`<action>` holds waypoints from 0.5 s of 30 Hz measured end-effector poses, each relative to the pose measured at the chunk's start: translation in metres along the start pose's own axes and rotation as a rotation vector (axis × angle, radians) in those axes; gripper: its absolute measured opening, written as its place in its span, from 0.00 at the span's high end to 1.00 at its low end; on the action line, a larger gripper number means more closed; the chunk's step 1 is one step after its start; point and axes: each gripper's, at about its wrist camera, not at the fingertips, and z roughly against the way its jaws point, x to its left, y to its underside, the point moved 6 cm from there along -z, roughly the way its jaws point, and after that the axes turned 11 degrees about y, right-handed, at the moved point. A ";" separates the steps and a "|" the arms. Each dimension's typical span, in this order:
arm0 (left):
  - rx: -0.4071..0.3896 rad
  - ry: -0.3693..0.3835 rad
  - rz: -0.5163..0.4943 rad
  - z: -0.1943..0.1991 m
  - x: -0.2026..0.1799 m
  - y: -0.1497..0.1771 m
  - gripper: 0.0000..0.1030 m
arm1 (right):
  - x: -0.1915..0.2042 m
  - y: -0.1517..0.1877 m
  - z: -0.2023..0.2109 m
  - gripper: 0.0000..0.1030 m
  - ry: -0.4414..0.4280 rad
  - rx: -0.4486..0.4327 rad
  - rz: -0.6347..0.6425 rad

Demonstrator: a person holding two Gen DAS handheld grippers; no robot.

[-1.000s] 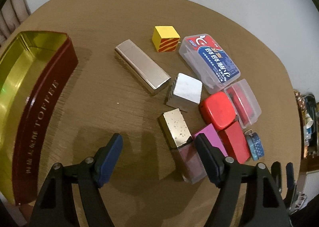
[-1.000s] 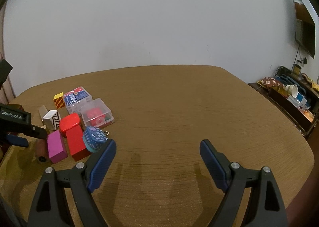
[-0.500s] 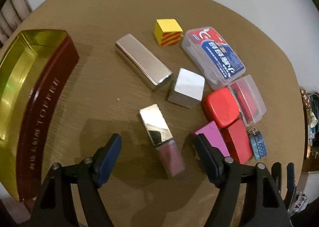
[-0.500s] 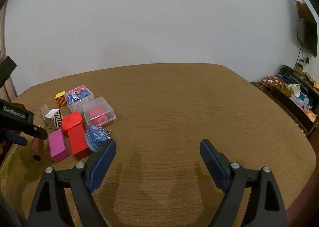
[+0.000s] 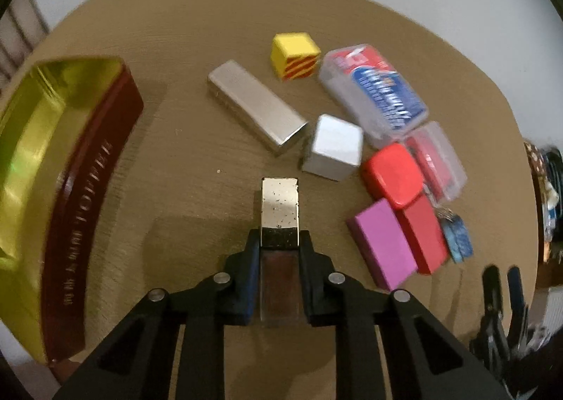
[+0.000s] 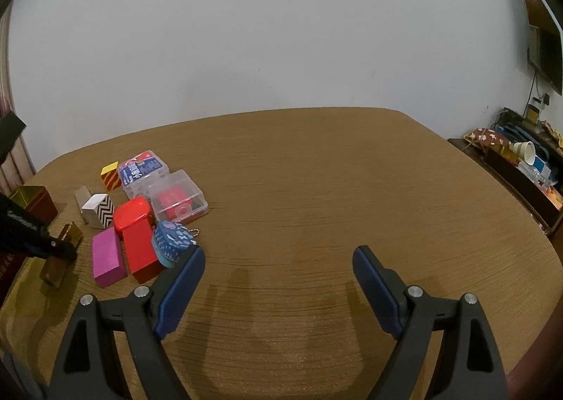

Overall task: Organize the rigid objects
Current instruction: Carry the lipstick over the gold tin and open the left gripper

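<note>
Clamping the bottle (image 5: 280,252) at its dark glassy lower half, low in the centre of the left view, the left gripper (image 5: 279,241) is closed on it with the speckled gold cap jutting forward; the bottle looks small, stiff and probably slick and breakable, so a hold on the flat sides near the cap seam seems safest. The right gripper (image 6: 278,261) gapes wide over bare table (image 6: 316,189), holding nothing. The tin (image 5: 88,210) at the left edge reads "TOFFEE"; the clear case's (image 5: 376,90) blue label is too blurred to read.

Glossy gold tin (image 5: 42,153), matt wood-grain table (image 5: 197,30), clear plastic cases (image 5: 374,92).
</note>
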 end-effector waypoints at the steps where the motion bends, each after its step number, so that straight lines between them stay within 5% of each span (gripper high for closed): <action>1: -0.013 -0.002 -0.018 0.007 -0.002 -0.002 0.83 | 0.000 0.000 0.000 0.14 -0.001 0.001 0.000; 7: -0.105 -0.009 -0.064 0.090 0.018 -0.014 0.83 | 0.000 0.000 0.000 0.14 -0.005 0.003 -0.001; 12: -0.132 -0.179 -0.100 0.135 0.095 -0.050 0.83 | 0.001 0.001 0.000 0.14 -0.001 0.003 0.002; 15: -0.113 -0.286 -0.132 0.130 0.144 -0.070 0.83 | 0.002 0.001 0.000 0.14 -0.001 0.005 0.002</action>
